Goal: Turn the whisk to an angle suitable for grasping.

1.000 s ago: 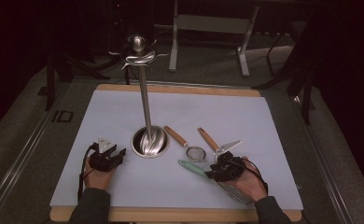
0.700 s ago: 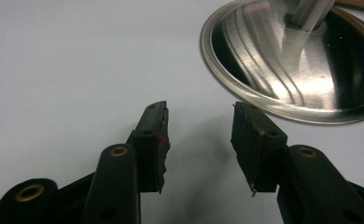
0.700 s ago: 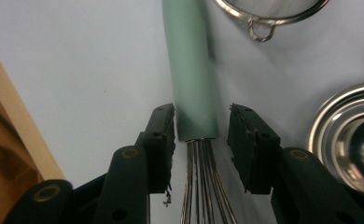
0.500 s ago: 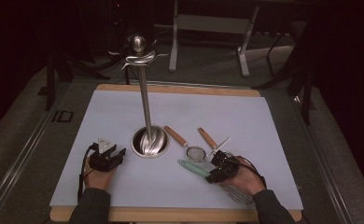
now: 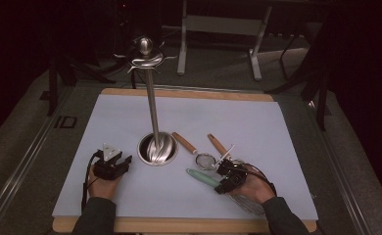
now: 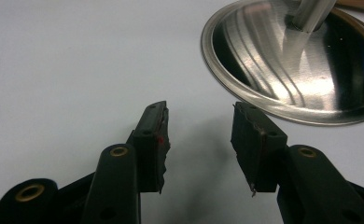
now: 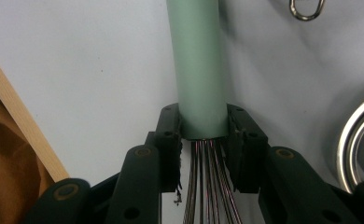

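Whisk handle sits right in the right gripper, whose jaws have just been closing and now clamp the pale green, round plastic handle where the steel wires leave it. Long axis runs straight out ahead of the jaws, toward the shiny round steel stand base, which sits just up and left of it. From above, the wire end looks tucked under the hand, though it's murky. Left gripper rests left of that base, jaws apart, empty.
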Tool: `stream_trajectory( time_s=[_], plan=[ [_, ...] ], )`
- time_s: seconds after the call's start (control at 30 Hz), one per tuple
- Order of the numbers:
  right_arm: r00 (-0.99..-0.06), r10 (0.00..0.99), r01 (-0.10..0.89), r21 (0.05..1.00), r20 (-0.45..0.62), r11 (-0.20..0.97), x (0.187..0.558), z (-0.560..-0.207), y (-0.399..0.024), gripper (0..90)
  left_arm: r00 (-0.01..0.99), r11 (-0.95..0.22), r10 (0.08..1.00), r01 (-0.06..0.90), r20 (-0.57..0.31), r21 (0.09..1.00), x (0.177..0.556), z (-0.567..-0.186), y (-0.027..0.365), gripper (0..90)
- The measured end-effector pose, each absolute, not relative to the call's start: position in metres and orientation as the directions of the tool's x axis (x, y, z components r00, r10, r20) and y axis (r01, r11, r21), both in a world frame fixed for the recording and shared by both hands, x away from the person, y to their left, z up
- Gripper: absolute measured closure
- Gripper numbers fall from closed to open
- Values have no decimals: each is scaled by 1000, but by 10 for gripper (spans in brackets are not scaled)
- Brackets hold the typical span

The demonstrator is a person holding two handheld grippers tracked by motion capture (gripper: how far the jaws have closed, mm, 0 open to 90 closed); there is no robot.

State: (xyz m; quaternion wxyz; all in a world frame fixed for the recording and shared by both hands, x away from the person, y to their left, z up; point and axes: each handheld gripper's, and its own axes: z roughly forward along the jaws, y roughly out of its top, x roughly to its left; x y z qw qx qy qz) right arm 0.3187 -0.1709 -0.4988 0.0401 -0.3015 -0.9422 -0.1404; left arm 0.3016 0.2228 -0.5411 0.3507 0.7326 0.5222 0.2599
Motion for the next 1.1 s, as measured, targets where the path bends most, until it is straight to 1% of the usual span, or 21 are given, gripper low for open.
stream_trajectory(
  time_s=[0.03, 0.33, 0.37, 0.4, 0.57, 0.63, 0.87, 1.1],
  plan=[
    [-815, 557, 579, 240, 160, 779, 319, -499, -171, 685, 320, -209, 947, 583, 15, 785, 302, -541, 223, 563],
    [-815, 557, 574, 347, 157, 742, 319, -493, -167, 687, 320, -207, 947, 581, 13, 787, 301, -541, 223, 563],
    [-815, 557, 574, 347, 157, 742, 319, -493, -167, 687, 320, -207, 947, 581, 13, 787, 301, -541, 223, 563],
    [-817, 554, 569, 377, 161, 730, 319, -490, -167, 687, 320, -208, 947, 581, 14, 787, 301, -541, 223, 563],
    [-812, 555, 572, 441, 182, 692, 318, -483, -167, 688, 320, -209, 947, 580, 15, 787, 301, -541, 223, 563],
    [-812, 553, 571, 447, 186, 688, 318, -481, -167, 687, 320, -207, 947, 580, 14, 788, 301, -541, 223, 563],
    [-802, 565, 572, 524, 194, 631, 318, -469, -167, 687, 319, -207, 948, 579, 14, 788, 301, -541, 223, 563],
    [-804, 560, 559, 576, 201, 596, 317, -460, -167, 688, 319, -205, 948, 579, 13, 789, 301, -541, 223, 563]
  ],
)
